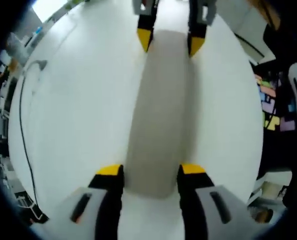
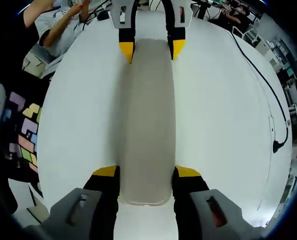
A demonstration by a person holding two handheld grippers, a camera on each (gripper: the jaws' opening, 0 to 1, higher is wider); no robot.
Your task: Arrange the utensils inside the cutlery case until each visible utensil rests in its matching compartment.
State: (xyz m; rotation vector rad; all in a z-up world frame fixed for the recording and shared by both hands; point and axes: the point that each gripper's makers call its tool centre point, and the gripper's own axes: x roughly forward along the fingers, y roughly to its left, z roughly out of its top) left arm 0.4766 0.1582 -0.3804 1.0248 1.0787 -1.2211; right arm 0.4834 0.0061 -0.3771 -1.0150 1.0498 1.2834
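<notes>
A long grey cutlery case (image 1: 161, 110) lies lengthwise on the white table, and I see no utensils on its smooth top. In the left gripper view my left gripper (image 1: 151, 170) has its yellow-tipped jaws pressed against both sides of the near end. The right gripper (image 1: 170, 41) clamps the far end in the same way. In the right gripper view the case (image 2: 148, 115) runs straight away from my right gripper (image 2: 147, 171), which holds its near end. The left gripper (image 2: 151, 50) grips the opposite end.
The white table (image 2: 223, 130) spreads wide on both sides of the case. A black cable (image 2: 266, 90) ends in a plug (image 2: 277, 146) near one edge. A seated person (image 2: 63, 27) is beyond the table. Coloured floor tiles (image 2: 27, 131) lie past the table's side.
</notes>
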